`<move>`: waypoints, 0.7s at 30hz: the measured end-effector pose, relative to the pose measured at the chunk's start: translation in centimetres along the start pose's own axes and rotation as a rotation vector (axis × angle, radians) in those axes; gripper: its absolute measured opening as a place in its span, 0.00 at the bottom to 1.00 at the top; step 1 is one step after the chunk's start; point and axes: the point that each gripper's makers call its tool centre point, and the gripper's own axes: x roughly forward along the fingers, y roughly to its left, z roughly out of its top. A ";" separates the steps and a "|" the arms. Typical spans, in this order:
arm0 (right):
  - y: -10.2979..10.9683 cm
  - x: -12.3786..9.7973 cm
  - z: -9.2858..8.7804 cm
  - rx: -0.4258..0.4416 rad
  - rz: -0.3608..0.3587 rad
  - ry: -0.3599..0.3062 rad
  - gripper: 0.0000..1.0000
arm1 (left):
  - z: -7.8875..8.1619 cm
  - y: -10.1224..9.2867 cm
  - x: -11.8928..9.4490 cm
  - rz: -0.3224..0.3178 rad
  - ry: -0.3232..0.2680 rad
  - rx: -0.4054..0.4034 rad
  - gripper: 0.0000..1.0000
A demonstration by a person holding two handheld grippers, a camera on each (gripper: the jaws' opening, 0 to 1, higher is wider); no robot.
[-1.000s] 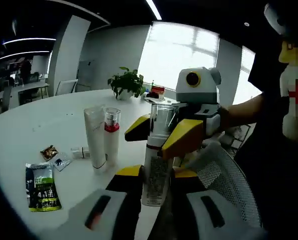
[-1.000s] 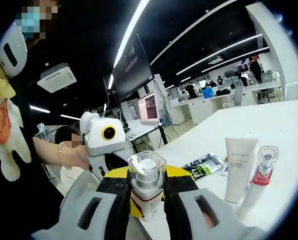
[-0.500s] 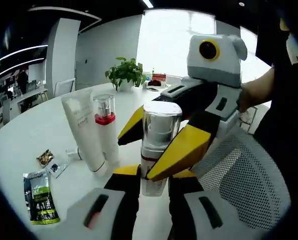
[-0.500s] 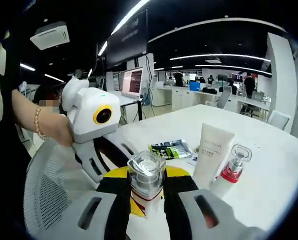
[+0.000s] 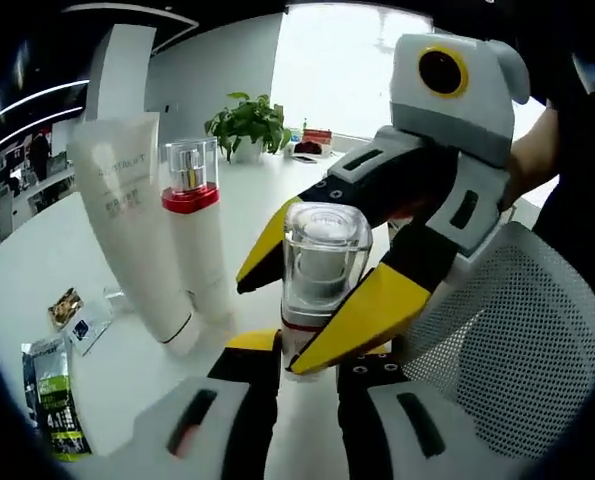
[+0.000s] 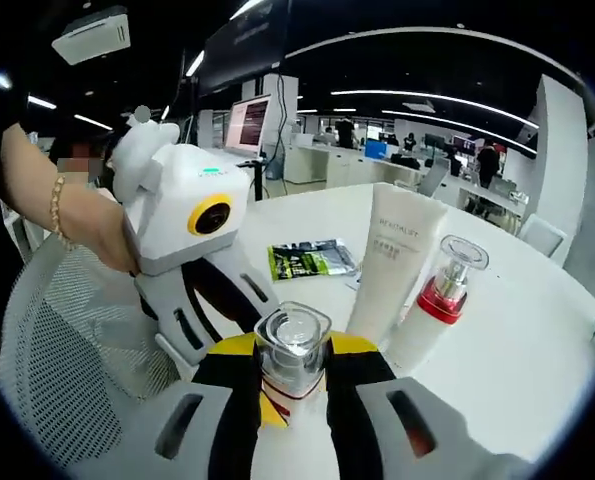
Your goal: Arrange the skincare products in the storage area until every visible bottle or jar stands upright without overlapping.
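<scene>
Two of my grippers, left (image 5: 302, 368) and right (image 6: 286, 368), clamp one clear-capped pump bottle (image 5: 322, 270) upright. Beside it stand one white squeeze tube (image 5: 127, 215) and one red-collared pump bottle (image 5: 195, 225) on the white table (image 5: 27, 270).

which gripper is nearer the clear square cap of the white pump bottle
Right. The right gripper clamps the white pump bottle just under its clear square cap; the left gripper holds the bottle lower down, near its base.

Potted plant (image 5: 245, 122), green sachet (image 6: 310, 259), mesh chair (image 5: 517, 340) by table.
</scene>
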 end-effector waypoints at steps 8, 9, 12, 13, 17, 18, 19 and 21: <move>-0.4 -0.1 -2.0 0.004 -0.013 0.024 0.24 | -0.9 -0.4 1.5 -0.024 0.058 0.072 0.20; -0.5 -0.1 -2.1 0.003 -0.019 0.027 0.24 | -0.9 -0.4 1.7 -0.027 0.060 0.079 0.20; -0.6 0.1 -2.2 0.013 -0.024 0.025 0.24 | -0.9 -0.5 1.6 -0.052 0.057 0.087 0.20; -0.7 0.2 -2.2 0.018 -0.024 0.026 0.24 | -0.9 -0.5 1.5 -0.058 0.057 0.090 0.20; -0.7 0.2 -2.2 0.028 -0.014 0.021 0.25 | -0.8 -0.5 1.4 -0.078 0.054 0.112 0.20; -0.6 0.2 -2.2 0.035 -0.006 0.020 0.26 | -0.7 -0.5 1.4 -0.081 0.054 0.115 0.20; -0.6 0.3 -2.2 0.038 0.000 0.021 0.27 | -0.7 -0.5 1.4 -0.087 0.055 0.121 0.20; -0.7 0.2 -2.3 0.031 -0.006 0.020 0.28 | -0.6 -0.5 1.4 -0.100 0.055 0.128 0.20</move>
